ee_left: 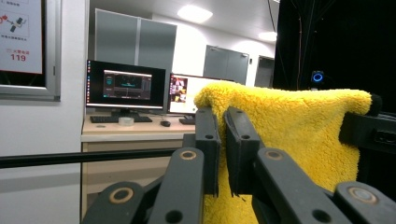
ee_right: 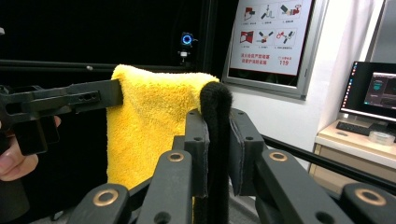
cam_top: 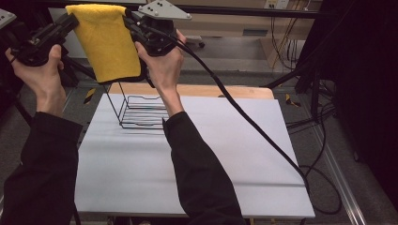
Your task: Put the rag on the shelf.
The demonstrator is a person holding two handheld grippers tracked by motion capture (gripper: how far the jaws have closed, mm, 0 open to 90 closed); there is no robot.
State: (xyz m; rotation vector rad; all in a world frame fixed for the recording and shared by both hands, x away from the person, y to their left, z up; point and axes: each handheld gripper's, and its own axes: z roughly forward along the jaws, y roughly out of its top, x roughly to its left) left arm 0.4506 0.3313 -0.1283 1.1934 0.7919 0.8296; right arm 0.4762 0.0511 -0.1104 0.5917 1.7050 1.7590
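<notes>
The left gripper (cam_top: pixel 75 19) and right gripper (cam_top: pixel 129 21) each clamp a top corner of the yellow towel (cam_top: pixel 107 42), which partly hides the wire rack (cam_top: pixel 141 112) on the worktop (cam_top: pixel 187 178).

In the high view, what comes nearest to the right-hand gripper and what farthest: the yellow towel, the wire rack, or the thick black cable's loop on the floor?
1. Yellow towel: clamped in the right gripper, hanging at its left.
2. Wire rack: on the table below.
3. Cable loop: on the floor, far right.

White table (cam_top: pixel 197 178); black wire rack (cam_top: pixel 141 112) standing at far left part.
</notes>
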